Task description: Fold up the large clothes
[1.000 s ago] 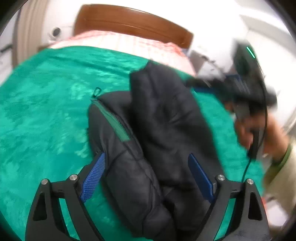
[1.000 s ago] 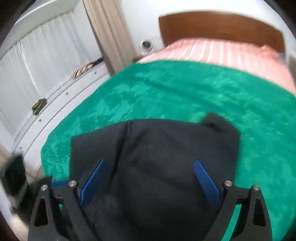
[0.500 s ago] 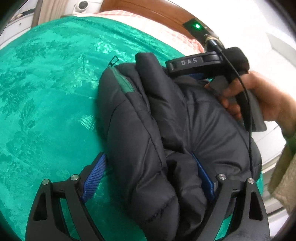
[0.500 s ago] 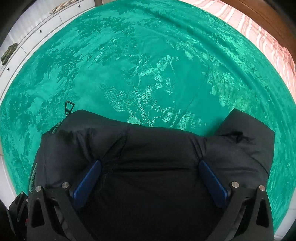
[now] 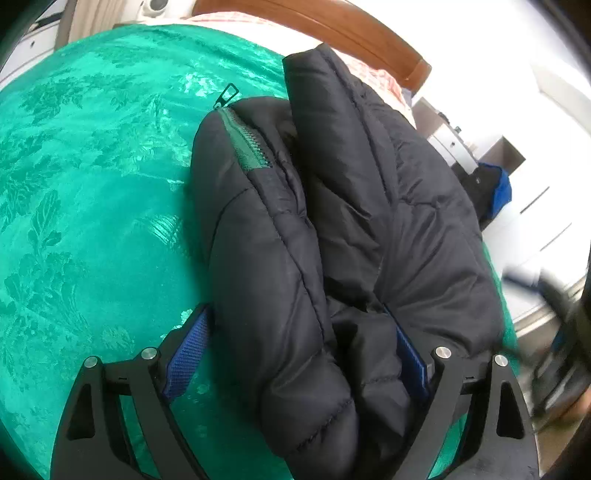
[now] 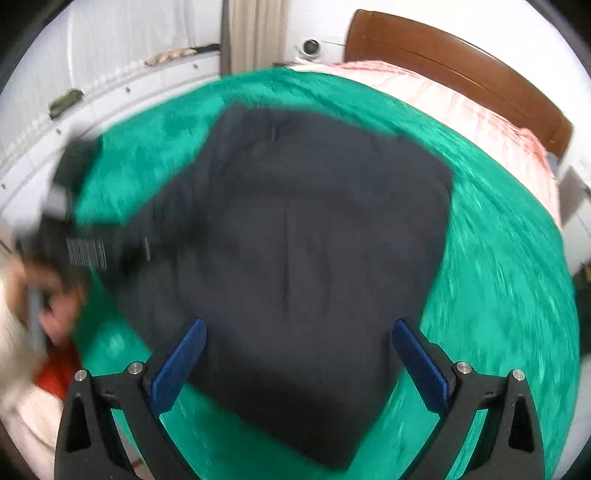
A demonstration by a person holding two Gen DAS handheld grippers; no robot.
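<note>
Jacket [image 5: 332, 229] lies folded on bed [image 5: 92, 221], near right edge. Puffy, soft, probably slippery; grip a thick fold. Left tongs [image 5: 295, 354] spread astride it; right tongs [image 6: 299, 354] spread above, view blurred.

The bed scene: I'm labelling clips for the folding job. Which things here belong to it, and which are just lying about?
Part of the job:
- black puffer jacket, bundled on the bed
- green bedspread under it
- left claw, open astride the jacket
- right claw, open above it

Just lying about:
- wooden headboard
- pink striped bedding
- curtain
</note>
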